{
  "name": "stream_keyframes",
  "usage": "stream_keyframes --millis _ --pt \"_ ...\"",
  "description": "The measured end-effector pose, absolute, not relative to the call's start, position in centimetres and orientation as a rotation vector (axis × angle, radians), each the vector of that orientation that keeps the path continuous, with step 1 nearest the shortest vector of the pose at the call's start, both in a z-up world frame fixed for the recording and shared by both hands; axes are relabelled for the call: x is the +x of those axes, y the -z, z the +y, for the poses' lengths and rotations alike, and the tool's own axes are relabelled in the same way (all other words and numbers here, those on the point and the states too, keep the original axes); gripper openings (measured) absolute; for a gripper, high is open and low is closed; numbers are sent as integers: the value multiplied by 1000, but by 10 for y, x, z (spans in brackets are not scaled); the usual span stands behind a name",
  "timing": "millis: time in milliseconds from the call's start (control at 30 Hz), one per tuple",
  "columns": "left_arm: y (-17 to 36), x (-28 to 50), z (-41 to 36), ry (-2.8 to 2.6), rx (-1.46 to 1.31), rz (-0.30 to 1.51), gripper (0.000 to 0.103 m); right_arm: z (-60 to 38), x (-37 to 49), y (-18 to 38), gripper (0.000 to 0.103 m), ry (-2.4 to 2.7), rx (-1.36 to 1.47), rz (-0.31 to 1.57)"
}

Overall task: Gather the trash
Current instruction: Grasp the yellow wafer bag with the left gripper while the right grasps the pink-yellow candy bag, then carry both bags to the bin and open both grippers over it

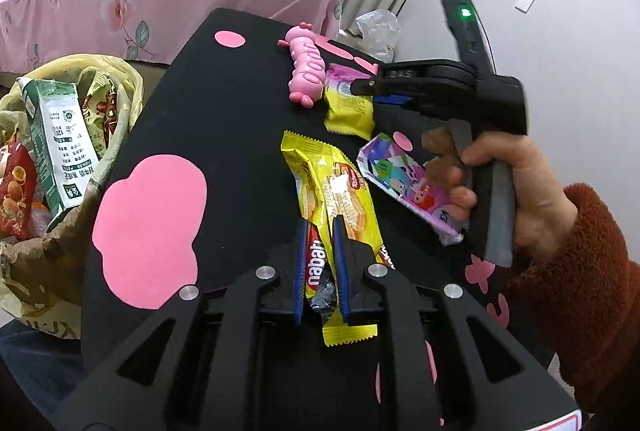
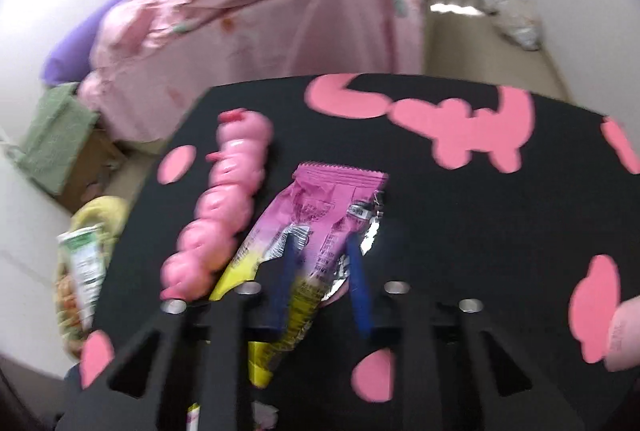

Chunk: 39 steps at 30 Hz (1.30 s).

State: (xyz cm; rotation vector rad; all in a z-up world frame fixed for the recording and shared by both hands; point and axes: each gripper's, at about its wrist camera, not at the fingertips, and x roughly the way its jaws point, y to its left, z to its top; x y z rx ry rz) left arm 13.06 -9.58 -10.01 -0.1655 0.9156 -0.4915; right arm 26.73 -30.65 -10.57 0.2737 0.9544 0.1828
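Two close, downward views, shared table (image 1: 224, 119)

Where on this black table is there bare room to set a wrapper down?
The table's left half is bare, between the trash bag and the pink toy. In the right wrist view the far right corner is free too. Crowded: the strip from the toy through the yellow wrapper to the cartoon packet.

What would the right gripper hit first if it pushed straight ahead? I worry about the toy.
Probably only the pink-and-yellow wrapper between its fingers, then bare black table. The pink caterpillar toy lies left of that line.
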Motion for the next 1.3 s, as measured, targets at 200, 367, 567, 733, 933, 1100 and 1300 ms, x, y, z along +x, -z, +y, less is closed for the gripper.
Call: stream_keyframes --millis 200,367,567,733,933,1100,1300 --pt "102 131 -96 493 -168 922 12 -306 229 70 9 -262 184 829" --pt "103 131 -96 491 -166 925 12 -318 193 36 9 -290 146 743" --pt "102 131 -100 485 -140 921 12 -335 150 3 9 -279 102 662" --pt "92 125 -106 507 -107 887 10 -342 115 -8 9 -286 93 631" --pt "63 117 -92 504 -123 807 9 -336 92 -20 9 -306 73 598" --pt "31 110 -68 454 -122 715 9 -317 81 -36 9 -346 42 559" --pt "4 104 -33 380 -96 640 9 -285 71 -53 9 -400 1 517"
